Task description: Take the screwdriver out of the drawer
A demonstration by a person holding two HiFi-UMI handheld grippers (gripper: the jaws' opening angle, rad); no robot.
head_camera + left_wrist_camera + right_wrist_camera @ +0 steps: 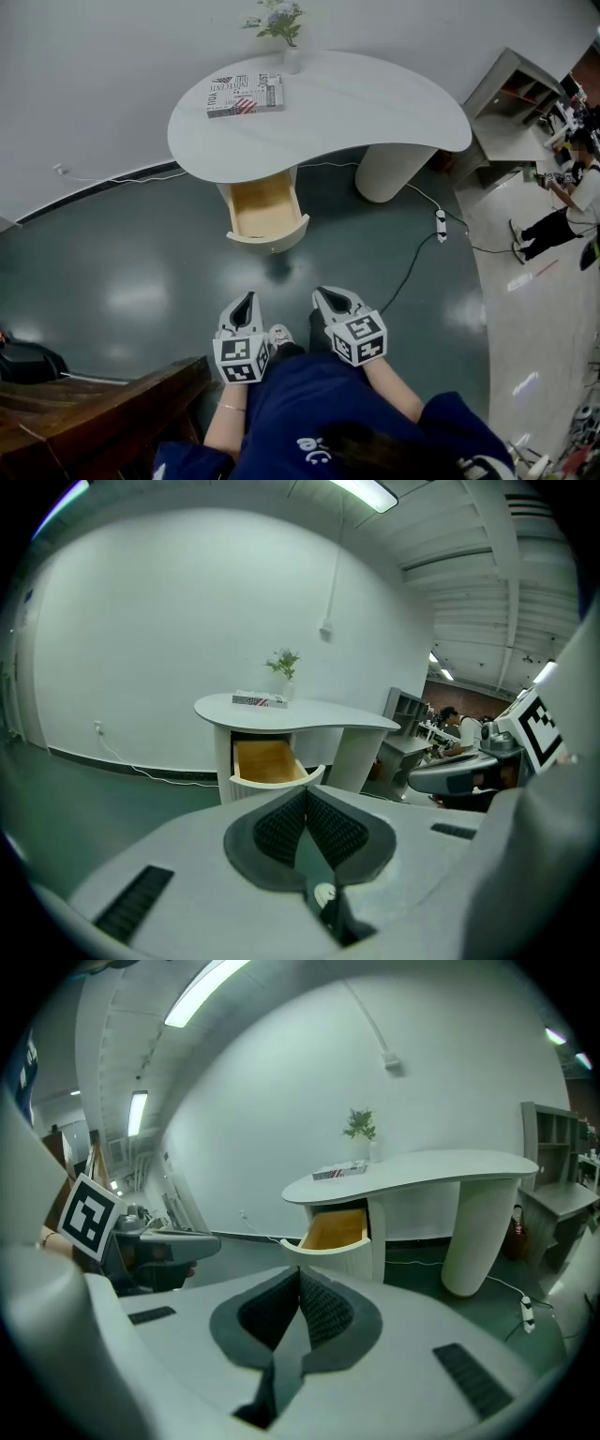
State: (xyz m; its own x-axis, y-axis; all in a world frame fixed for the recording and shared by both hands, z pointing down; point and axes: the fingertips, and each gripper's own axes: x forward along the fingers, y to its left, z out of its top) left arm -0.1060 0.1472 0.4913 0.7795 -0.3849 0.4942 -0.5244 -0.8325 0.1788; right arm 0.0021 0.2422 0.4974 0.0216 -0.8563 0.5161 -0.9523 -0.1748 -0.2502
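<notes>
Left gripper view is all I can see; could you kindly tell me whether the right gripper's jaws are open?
Observer: No. The right gripper has its jaws together, with nothing between them.
Operator: Thank you. Looking from above, is there a screwdriver in the open drawer?
Observer: The head view looks down into the drawer. The wooden floor that shows holds no screwdriver, but the back of the drawer is hidden under the desk top.
Operator: Is there anything on the floor near the desk?
Observer: Yes, a white power strip lies on the floor to the right of the desk's pedestal, with a dark cable running from it.
</notes>
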